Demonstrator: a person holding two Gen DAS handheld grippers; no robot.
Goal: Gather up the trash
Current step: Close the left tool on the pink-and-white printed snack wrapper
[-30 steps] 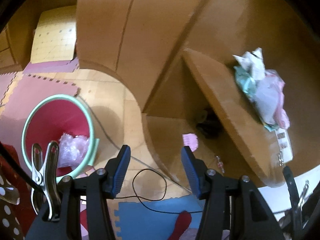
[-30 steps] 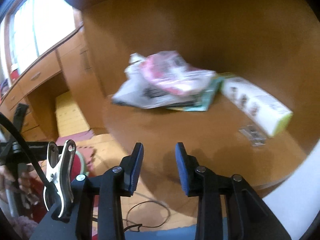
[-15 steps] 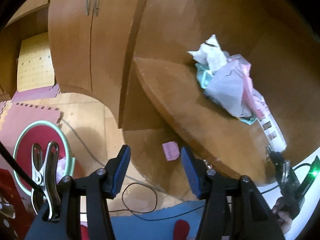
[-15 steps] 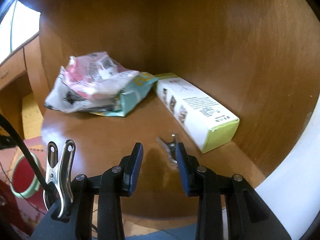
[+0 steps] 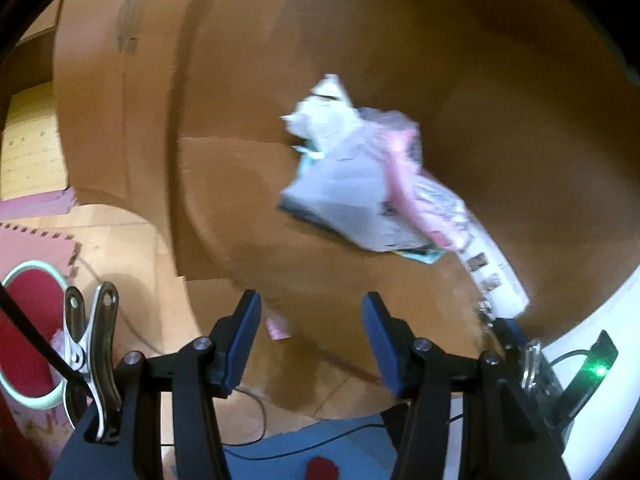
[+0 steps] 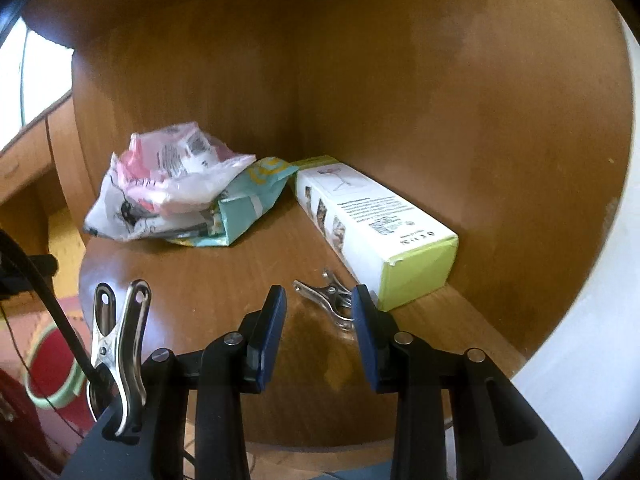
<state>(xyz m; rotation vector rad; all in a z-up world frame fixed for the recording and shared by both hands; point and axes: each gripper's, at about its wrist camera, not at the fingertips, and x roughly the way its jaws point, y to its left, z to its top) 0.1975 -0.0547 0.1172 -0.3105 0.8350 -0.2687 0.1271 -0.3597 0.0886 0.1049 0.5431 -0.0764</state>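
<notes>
A heap of crumpled wrappers point(image 6: 172, 188), white, pink and teal, lies on a rounded wooden shelf point(image 6: 224, 280). Beside it sits a long white and green carton point(image 6: 376, 228), with a metal clip point(image 6: 328, 300) in front of it. My right gripper point(image 6: 318, 328) hovers open over the shelf's front, the clip just beyond its fingertips, nothing between the pads. In the left wrist view the same wrappers point(image 5: 360, 192) and carton point(image 5: 488, 276) appear blurred. My left gripper point(image 5: 312, 340) is open and empty, in front of the shelf edge. The red bin with a mint rim point(image 5: 28, 332) stands on the floor, lower left.
Wooden cabinet walls point(image 6: 440, 100) close the shelf at back and right. A small pink scrap point(image 5: 278, 328) lies below the shelf. Black cable point(image 5: 256, 412) loops over pink and blue foam mats point(image 5: 28, 236). The right gripper's body, with a green light point(image 5: 596, 368), shows at the left view's lower right.
The left view swung from the bin and floor up toward the shelf, bringing the wrappers to centre. The right gripper drew closer to the shelf, then stayed still, with the clip and carton now near its fingers.
</notes>
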